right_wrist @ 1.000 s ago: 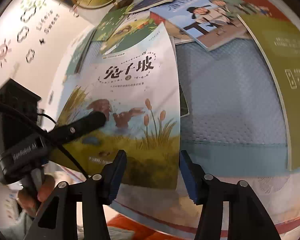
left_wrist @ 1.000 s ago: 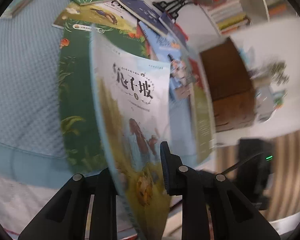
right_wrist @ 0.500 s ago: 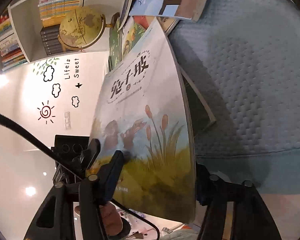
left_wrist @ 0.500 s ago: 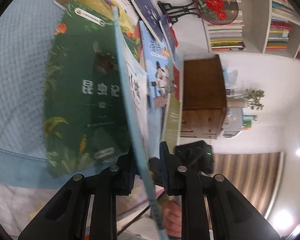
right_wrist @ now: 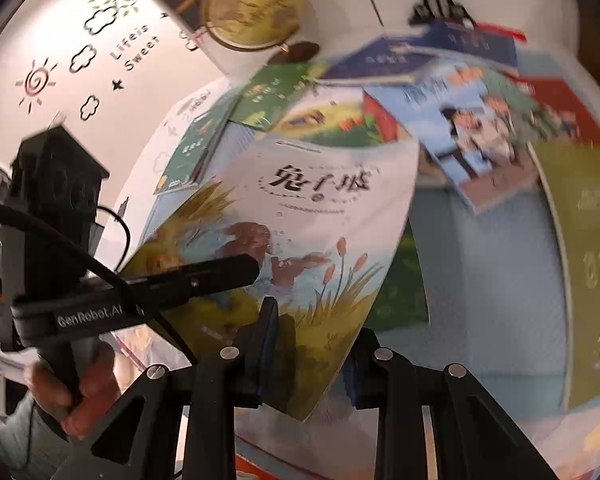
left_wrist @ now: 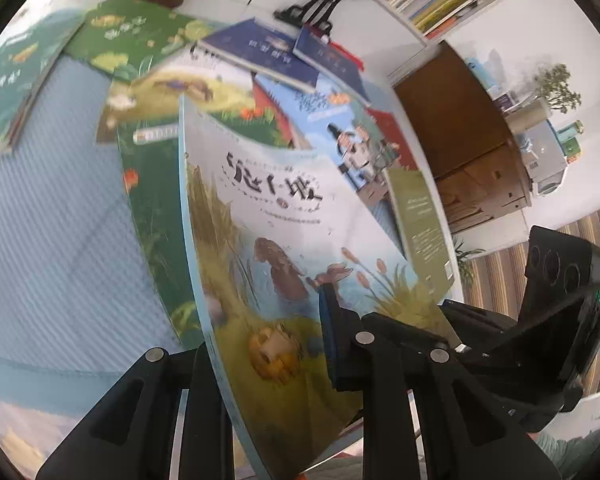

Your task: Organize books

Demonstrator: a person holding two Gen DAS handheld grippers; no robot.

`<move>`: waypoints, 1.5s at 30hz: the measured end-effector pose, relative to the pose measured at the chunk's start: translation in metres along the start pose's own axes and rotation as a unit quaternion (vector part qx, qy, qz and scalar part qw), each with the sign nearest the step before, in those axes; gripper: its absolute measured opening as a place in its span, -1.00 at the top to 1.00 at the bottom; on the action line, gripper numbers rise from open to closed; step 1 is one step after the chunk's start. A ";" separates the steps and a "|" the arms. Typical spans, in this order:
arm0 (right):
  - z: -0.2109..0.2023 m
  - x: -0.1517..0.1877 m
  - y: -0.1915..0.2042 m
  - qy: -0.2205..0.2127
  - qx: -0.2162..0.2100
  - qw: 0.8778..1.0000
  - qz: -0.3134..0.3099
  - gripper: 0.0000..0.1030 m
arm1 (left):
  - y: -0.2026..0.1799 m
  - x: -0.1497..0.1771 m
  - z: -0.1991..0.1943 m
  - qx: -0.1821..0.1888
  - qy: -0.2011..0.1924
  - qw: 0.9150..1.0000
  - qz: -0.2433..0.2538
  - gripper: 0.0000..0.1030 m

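A thin picture book with rabbits, reeds and a white top [left_wrist: 284, 248] is held tilted above the blue mat. My left gripper [left_wrist: 268, 344] is shut on its lower edge. My right gripper [right_wrist: 312, 356] also has the book [right_wrist: 300, 216] between its fingers, the left finger [right_wrist: 266, 332] pressed on the cover. The left gripper's finger [right_wrist: 204, 274] shows lying across the cover in the right wrist view. The right gripper's body [left_wrist: 540, 360] shows at the book's right side in the left wrist view.
Several other books lie on the blue mat [left_wrist: 52, 216]: a dark green one [left_wrist: 152, 216] under the held book, green ones [left_wrist: 136, 36], navy ones [left_wrist: 268, 56], a light blue one [right_wrist: 480, 128], an olive one [right_wrist: 588, 248]. A globe [right_wrist: 252, 8] and bookshelf stand behind.
The book has swung from nearly edge-on back to cover-facing in the left view. Both grippers have shifted with it, and the right gripper has closed in on its lower edge.
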State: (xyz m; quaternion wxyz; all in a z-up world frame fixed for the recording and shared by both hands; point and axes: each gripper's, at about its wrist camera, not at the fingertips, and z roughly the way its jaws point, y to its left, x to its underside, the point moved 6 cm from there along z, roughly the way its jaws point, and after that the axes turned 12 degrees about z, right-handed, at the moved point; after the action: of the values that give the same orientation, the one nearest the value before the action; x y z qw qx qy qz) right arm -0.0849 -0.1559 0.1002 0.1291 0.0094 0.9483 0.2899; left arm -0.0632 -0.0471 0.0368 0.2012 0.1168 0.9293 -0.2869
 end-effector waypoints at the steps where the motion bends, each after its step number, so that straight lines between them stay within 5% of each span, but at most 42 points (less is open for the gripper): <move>1: -0.004 -0.001 0.007 -0.009 0.006 1.000 -0.016 0.48 | 0.001 -0.004 -0.004 -0.006 -0.002 1.000 0.006 0.66; 12: 0.013 -0.068 0.112 -0.067 -0.002 0.992 -0.108 0.47 | 0.079 -0.057 -0.085 -0.034 -0.074 0.997 -0.014 0.64; 23: 0.131 -0.145 0.239 -0.058 -0.026 0.990 -0.128 0.47 | 0.232 -0.100 -0.133 -0.084 -0.099 0.990 -0.056 0.64; 30: 0.205 -0.170 0.255 -0.028 -0.013 0.995 -0.097 0.45 | 0.300 -0.107 -0.108 -0.080 -0.061 0.992 -0.074 0.57; 34: 0.225 -0.171 0.249 -0.014 -0.007 0.997 -0.074 0.45 | 0.323 -0.098 -0.100 -0.079 -0.023 0.993 -0.090 0.27; 41: 0.252 -0.164 0.238 0.020 0.005 0.998 -0.053 0.45 | 0.364 -0.072 -0.098 -0.091 -0.002 0.986 -0.143 0.27; 45: 0.256 -0.156 0.238 0.021 0.028 0.997 -0.066 0.45 | 0.361 -0.064 -0.093 -0.096 0.003 0.986 -0.133 0.27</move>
State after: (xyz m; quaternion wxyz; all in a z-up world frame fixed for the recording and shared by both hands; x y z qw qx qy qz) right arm 0.1165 0.1678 0.0643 0.1275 -0.0555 0.9571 0.2541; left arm 0.0852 0.2925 -0.0402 0.1691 -0.0272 0.9604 -0.2200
